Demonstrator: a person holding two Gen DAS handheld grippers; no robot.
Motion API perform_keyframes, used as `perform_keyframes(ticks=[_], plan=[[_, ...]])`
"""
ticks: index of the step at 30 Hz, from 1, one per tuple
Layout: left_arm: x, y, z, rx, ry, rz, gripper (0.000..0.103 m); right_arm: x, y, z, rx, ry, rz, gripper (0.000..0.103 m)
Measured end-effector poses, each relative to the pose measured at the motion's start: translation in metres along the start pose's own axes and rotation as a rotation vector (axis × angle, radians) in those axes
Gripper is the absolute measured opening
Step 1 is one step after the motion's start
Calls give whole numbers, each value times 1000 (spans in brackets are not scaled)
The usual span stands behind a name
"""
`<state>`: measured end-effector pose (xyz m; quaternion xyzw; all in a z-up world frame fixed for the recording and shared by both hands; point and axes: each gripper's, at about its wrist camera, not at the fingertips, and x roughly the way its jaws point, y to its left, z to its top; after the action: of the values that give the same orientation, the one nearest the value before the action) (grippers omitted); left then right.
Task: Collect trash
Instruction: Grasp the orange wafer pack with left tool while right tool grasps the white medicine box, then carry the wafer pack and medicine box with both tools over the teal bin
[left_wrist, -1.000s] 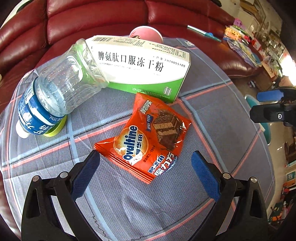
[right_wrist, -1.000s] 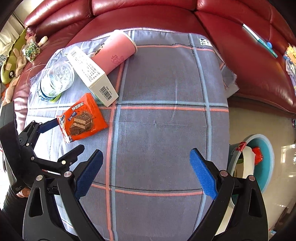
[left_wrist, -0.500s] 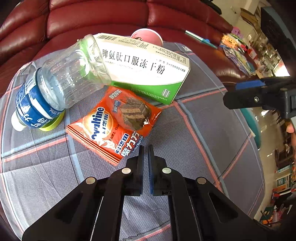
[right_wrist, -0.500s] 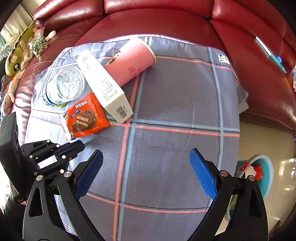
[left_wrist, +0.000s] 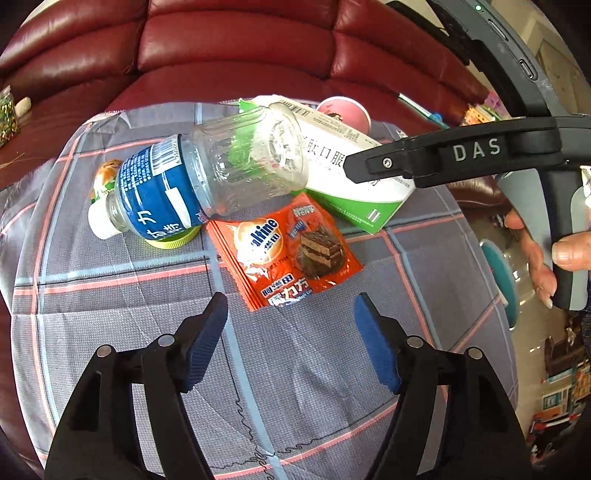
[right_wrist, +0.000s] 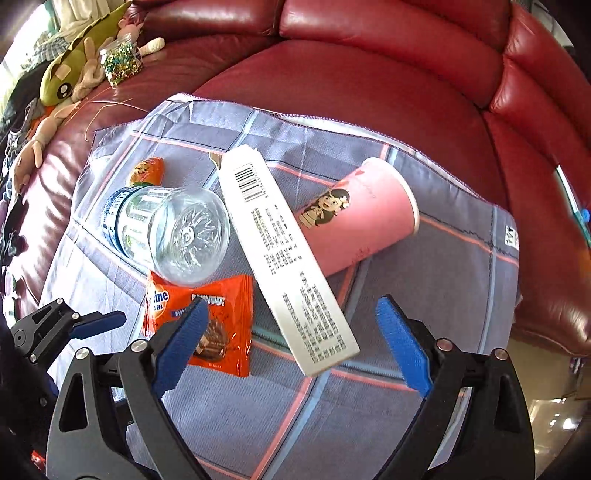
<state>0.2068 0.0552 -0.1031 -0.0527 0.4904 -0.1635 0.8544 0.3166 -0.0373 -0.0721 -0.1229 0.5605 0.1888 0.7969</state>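
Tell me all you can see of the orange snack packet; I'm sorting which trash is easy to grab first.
The orange snack packet is a flat, glossy foil-like pouch with crimped edges, printed with "Ovaltine" lettering and a layered chocolate wafer picture. It looks sealed and slightly crinkled. It lies flat on the plaid cloth, its far end tucked under the clear plastic bottle and near or under the white-and-green box. The left gripper is open just short of it, not touching.
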Motion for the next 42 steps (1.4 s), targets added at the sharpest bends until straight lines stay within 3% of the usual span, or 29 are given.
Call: perform_keyframes(ticks=[1, 5, 6, 9, 11, 13, 15, 20, 33, 42], plan=[[3, 3, 2, -15, 1, 2, 76, 4, 1, 1, -1, 6, 9, 75], [16, 6, 11, -57, 1, 4, 79, 12, 4, -4, -13, 26, 27, 36], [22, 6, 13, -65, 6, 8, 79, 11, 4, -6, -10, 30, 40, 33], [33, 6, 16, -88, 14, -6, 79, 7, 2, -17, -5, 36, 54, 32], [34, 4, 17, -86, -2, -14, 71, 4, -1, -24, 8, 42, 74, 32], [37, 2, 17, -77, 6, -24, 34, 0, -5, -33, 18, 46, 79, 31], [36, -1, 15, -71, 5, -24, 22, -3, -10, -42, 34, 49, 85, 31], [21, -15, 11, -49, -30, -12, 18, -15, -19, -68, 80, 49, 100, 31], [-37, -58, -18, 32, -101, 91, 17, -87, -5, -124, 106, -45, 125, 30], [-70, -77, -37, 48, -120, 87, 17, -129, -22, -161, 159, -111, 95, 30]])
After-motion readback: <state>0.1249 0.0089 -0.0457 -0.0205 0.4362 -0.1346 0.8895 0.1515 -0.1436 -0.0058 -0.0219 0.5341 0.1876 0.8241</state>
